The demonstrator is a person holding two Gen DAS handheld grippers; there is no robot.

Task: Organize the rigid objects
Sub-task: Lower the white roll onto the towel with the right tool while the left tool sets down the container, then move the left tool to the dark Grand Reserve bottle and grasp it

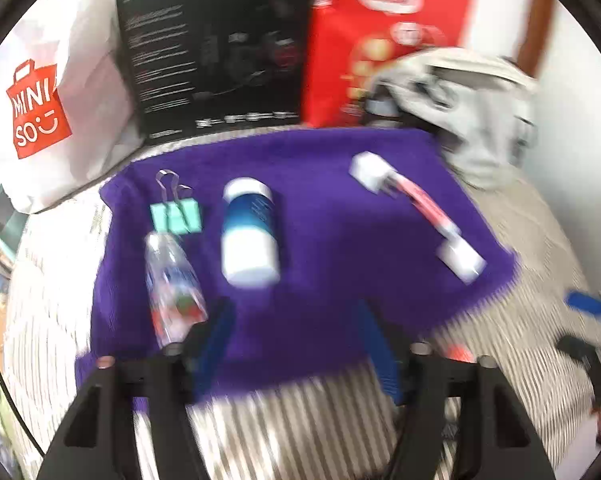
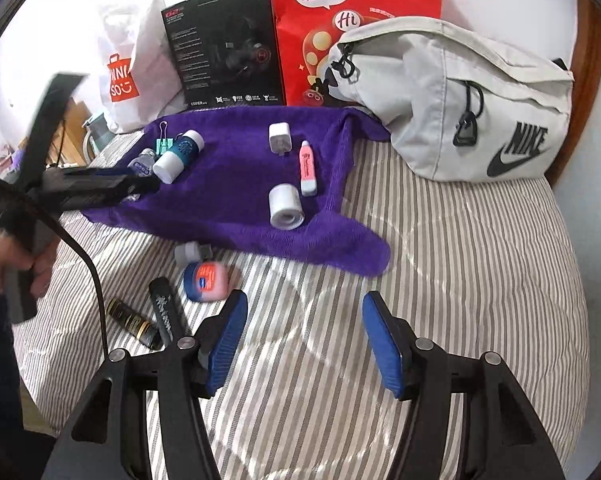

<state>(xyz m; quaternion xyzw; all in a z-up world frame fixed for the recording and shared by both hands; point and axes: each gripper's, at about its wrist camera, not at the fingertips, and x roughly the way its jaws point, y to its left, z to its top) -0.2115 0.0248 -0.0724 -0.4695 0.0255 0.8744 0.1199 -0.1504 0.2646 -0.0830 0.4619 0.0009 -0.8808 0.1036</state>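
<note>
On the striped bedcover point(image 2: 440, 280) a purple towel point(image 2: 236, 184) carries the sorted things: a teal binder clip point(image 1: 176, 218), a small clear bottle point(image 1: 174, 288) and a white-capped blue bottle point(image 1: 250, 232) near its left edge, and a white plug point(image 2: 278, 138), a pink highlighter point(image 2: 308, 168) and a white roll point(image 2: 285, 206) toward its right edge. Off the towel, near the bedcover's front left, lie a pink-lidded jar point(image 2: 208, 282), a small grey-white piece point(image 2: 192, 252), a black tube point(image 2: 166, 316) and a dark gold-banded tube point(image 2: 134, 324), apparently not yet sorted. The left gripper point(image 1: 296, 344) hovers over the towel's front edge with fingers spread wide and nothing between them; the right gripper point(image 2: 304, 344) is likewise wide and empty above bare bedcover. The risks: the soft bedding lets round items (the jar, the roll) roll when nudged, and a finger could snag the towel and drag the row. The left wrist view is motion-blurred, so labels are unreadable there and the highlighter and roll seem to smear together; the grey-white piece cannot be identified.
</note>
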